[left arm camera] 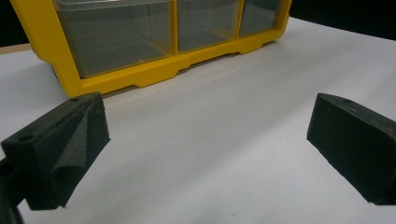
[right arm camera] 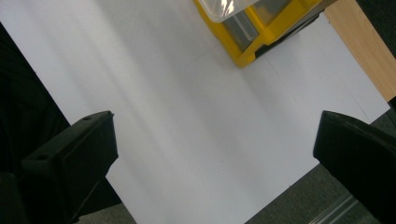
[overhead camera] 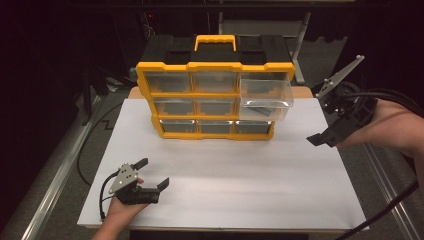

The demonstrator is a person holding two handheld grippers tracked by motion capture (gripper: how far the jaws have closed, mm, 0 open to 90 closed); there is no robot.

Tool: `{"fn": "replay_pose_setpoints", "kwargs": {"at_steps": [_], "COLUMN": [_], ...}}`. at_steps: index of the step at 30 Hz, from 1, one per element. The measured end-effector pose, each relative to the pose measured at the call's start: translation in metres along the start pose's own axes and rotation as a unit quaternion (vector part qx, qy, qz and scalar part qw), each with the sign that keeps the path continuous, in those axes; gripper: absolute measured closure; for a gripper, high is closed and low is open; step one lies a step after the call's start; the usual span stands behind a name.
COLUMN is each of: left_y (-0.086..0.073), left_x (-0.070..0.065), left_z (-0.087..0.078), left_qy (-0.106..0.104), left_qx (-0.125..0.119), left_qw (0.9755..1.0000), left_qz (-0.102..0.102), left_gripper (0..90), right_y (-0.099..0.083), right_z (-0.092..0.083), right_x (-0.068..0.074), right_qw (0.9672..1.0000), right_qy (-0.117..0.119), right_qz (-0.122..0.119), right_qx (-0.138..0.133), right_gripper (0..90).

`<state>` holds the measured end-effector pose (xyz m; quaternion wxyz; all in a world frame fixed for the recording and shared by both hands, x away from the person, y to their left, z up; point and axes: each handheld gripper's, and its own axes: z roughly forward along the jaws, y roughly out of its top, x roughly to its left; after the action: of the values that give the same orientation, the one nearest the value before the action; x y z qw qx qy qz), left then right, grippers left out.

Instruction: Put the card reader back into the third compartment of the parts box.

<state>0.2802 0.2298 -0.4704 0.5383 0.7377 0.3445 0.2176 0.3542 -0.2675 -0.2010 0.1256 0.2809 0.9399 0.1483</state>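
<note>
A yellow-framed organizer (overhead camera: 215, 100) with clear drawers and a black top stands at the back of the white sheet (overhead camera: 225, 170). Its top right drawer (overhead camera: 265, 97) is pulled out, and I cannot tell what is inside. My left gripper (overhead camera: 155, 172) rests low at the sheet's front left, open, nothing between its jaws. In the left gripper view its gripper (left arm camera: 208, 140) faces the organizer's bottom row (left arm camera: 140, 74). My right gripper (overhead camera: 322, 135) hovers over the sheet's right edge, apart from the drawer, open and empty. In the right gripper view the gripper (right arm camera: 215, 154) looks down on bare sheet, with the drawer's corner (right arm camera: 224, 7) at the top.
The wooden tabletop (right arm camera: 364, 51) shows beyond the sheet's far right corner. A yellow carry handle (overhead camera: 215, 42) tops the organizer. Metal rails (overhead camera: 50, 180) run along the floor on both sides of the table. Cables trail from both grippers.
</note>
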Motion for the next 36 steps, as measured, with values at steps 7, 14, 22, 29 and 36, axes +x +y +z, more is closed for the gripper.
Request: {"fn": "replay_pose_setpoints", "kwargs": {"at_steps": [7, 14, 22, 29, 36], "left_y": [0.0, -0.001, -0.001, -0.001, -0.001], "left_x": [0.0, 0.001, 0.001, 0.001, 0.001], "left_z": [-0.001, -0.001, -0.001, -0.001, -0.001], "left_qy": [0.0, 0.002, 0.002, 0.002, 0.002], "left_qx": [0.0, 0.001, 0.0, 0.0, 0.0], "left_qw": [1.0, 1.0, 1.0, 1.0, 1.0], "left_qz": [0.001, -0.001, -0.001, 0.0, 0.0], "left_gripper": [0.3, 0.3, 0.3, 0.3, 0.3], "right_y": [-0.003, -0.006, -0.01, -0.015, -0.023], "right_z": [0.014, 0.04, 0.075, 0.105, 0.138], "right_x": [0.005, 0.009, 0.015, 0.019, 0.025], "right_qw": [0.9999, 0.9998, 0.9994, 0.9989, 0.9982], "right_qy": [-0.005, 0.0, 0.003, 0.011, 0.019], "right_qz": [-0.003, -0.007, -0.012, -0.018, -0.023], "right_qx": [0.008, 0.019, 0.034, 0.041, 0.053], "right_gripper": [0.0, 0.0, 0.0, 0.0, 0.0]}}
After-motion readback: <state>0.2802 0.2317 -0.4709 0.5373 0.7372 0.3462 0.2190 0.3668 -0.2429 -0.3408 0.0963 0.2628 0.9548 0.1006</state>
